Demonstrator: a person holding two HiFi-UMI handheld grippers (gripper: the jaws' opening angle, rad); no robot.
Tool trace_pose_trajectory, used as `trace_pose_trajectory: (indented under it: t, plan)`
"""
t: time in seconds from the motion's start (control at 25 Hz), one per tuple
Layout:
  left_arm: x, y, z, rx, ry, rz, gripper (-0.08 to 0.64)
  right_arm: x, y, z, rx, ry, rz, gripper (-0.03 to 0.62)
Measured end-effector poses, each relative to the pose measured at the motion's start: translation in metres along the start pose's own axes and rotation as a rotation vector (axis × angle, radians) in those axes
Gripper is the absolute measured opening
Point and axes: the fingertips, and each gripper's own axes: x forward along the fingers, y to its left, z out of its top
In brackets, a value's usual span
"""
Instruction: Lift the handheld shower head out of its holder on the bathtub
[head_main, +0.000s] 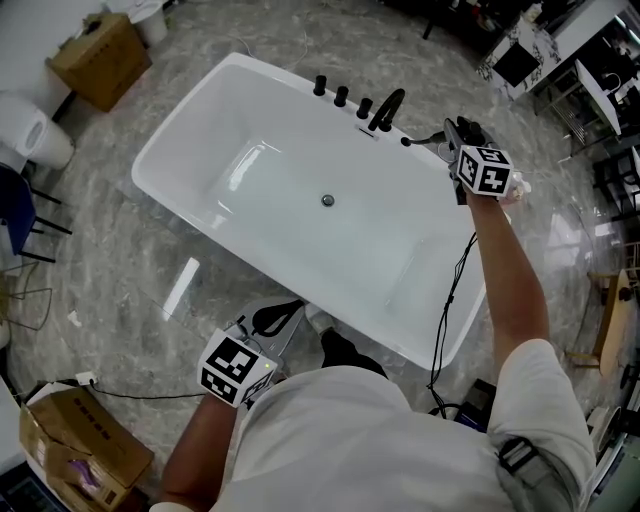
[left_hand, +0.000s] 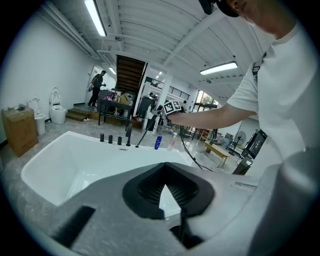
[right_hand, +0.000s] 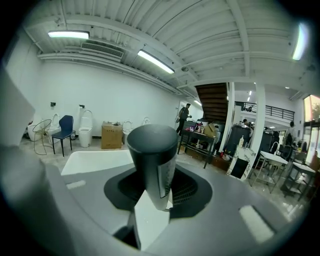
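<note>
Nothing legible is showing. The marker cubes are carrying only black-and-white square patterns, and the print on the cardboard box and the label on the blue bottle are too small to read.

The right tongs are clenching the shower head. Its dark round handle, with a bright strip down one side, is standing tilted between the two jaws. In the head view these tongs are hovering just outside the bathtub rim, at about 2 o'clock from the drain and just past the black faucet. A thin dark line is running from the grip down to the rim beside the faucet.

The left tongs are sitting at 7 o'clock from the drain, tips together on nothing. The shower head is lying at their 1 o'clock, well apart across the tub.
</note>
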Motion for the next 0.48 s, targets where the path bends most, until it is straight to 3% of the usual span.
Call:
trace_pose_trajectory:
  t: [0.48]
  plan:
    - [-0.042,-0.012,-0.006,0.022,-0.041,0.001,0.006,-0.074,0.04,0.043,-0.026,-0.071,0.003,0.129]
